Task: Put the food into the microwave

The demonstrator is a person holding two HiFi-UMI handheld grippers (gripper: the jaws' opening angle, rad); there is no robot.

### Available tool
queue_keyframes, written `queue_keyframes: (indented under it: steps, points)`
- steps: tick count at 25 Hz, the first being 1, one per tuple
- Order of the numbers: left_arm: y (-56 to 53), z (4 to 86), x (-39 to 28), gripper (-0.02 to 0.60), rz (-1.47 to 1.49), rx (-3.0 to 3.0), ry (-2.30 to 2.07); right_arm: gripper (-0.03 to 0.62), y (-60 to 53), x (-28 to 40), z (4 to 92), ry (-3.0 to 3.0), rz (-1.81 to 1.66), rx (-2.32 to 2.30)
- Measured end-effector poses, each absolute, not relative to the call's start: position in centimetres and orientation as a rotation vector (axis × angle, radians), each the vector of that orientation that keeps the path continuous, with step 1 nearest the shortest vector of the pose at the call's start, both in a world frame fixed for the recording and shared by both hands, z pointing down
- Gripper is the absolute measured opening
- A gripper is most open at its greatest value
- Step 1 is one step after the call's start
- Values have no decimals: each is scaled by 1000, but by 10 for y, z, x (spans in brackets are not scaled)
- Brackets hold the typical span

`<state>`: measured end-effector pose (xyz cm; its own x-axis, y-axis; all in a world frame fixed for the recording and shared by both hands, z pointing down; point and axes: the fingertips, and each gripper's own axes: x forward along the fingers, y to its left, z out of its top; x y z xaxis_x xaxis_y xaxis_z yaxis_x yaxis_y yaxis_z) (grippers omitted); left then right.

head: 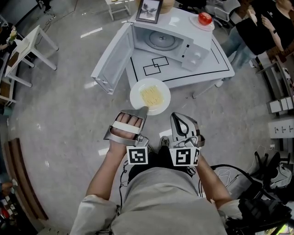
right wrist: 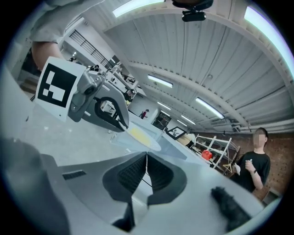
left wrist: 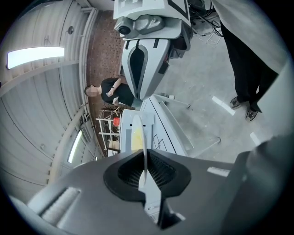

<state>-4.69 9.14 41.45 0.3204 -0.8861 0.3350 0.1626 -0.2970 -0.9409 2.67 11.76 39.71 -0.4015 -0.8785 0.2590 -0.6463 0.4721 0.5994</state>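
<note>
A white plate (head: 150,96) of yellow food is carried in the air in front of a white microwave (head: 171,42) whose door (head: 112,58) stands wide open. My left gripper (head: 142,110) is shut on the plate's near rim. In the left gripper view the plate (left wrist: 138,133) runs edge-on between the pads of that gripper (left wrist: 145,160). My right gripper (head: 175,116) is level with it on the right, shut with nothing in it, beside the plate. In the right gripper view the shut jaws (right wrist: 146,161) point past the plate (right wrist: 140,137), which lies ahead to the left.
The microwave sits on a low white table (head: 216,64) marked with black lines. A framed picture (head: 149,10) stands behind it and a red fruit on a small plate (head: 205,18) sits at the far right. People (head: 259,27) stand beyond. White tables (head: 27,50) are at the left.
</note>
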Motion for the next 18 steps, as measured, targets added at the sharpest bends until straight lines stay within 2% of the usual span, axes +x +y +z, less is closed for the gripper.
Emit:
queue_keyframes:
  steps: [3,5,7,15,16,17,18]
  points:
    - [82,420,-49,31,-1220,-1516,698,16,109,15,404,-2079,-674,1151]
    - [76,422,-47,30,-1219,-1518,699,94,103,8,407,-1979,-810,1065]
    - [65,423,-44,29,-1217,-1513,700,106,93,3,409,-1874,-945,989]
    - [19,423,-19,29,-1221,-1500,704,106,26,0,426,-1606,-1243,779]
    - [12,423,-16,28,-1224,-1495,701,99,17,1,427,-1591,-1264,772]
    - [5,424,-12,29,-1231,-1489,698,52,9,2,427,-1583,-1279,768]
    - [-1,426,-10,29,-1241,-1483,696,40,3,5,429,-1580,-1286,762]
